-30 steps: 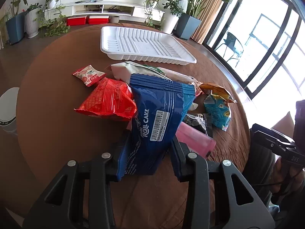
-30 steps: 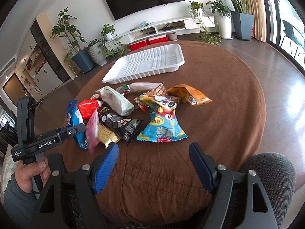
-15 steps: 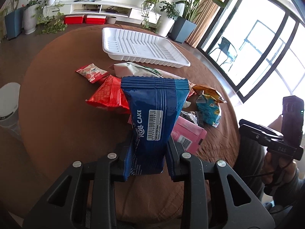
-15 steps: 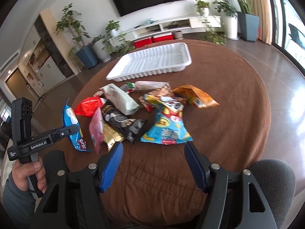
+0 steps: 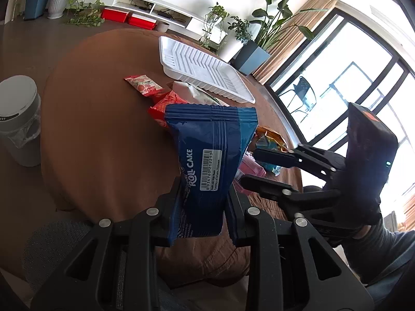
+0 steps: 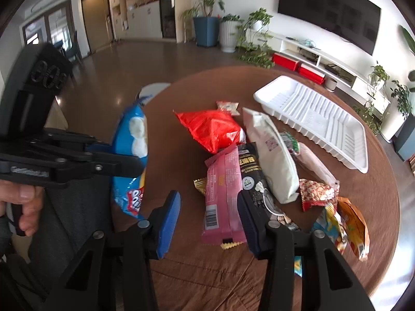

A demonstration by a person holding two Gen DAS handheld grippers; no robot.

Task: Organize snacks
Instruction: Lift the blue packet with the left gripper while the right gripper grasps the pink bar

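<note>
My left gripper [image 5: 202, 202] is shut on a blue roll cake packet [image 5: 210, 142], held upright above the brown table's near edge. In the right wrist view the same packet [image 6: 132, 153] hangs at the left in that gripper [image 6: 137, 164]. My right gripper [image 6: 208, 215] points down at the snack pile, its jaws closing. A pink packet [image 6: 223, 189] lies between its blue pads, which do not touch it. That gripper [image 5: 259, 165] also shows at the right of the left wrist view. The white ribbed tray [image 6: 313, 116] sits empty at the far side of the table.
The pile holds a red bag [image 6: 212, 129], a white pouch [image 6: 272, 160], a black packet [image 6: 251, 176] and orange and blue bags [image 6: 347, 225]. A white bin [image 5: 18, 119] stands on the floor left of the table. A grey chair seat [image 5: 59, 243] is at the near edge.
The left gripper closed on the blue packet and carried it off the pile toward the near edge. The right gripper swung left, rolled, and narrowed its jaws over the pink packet.
</note>
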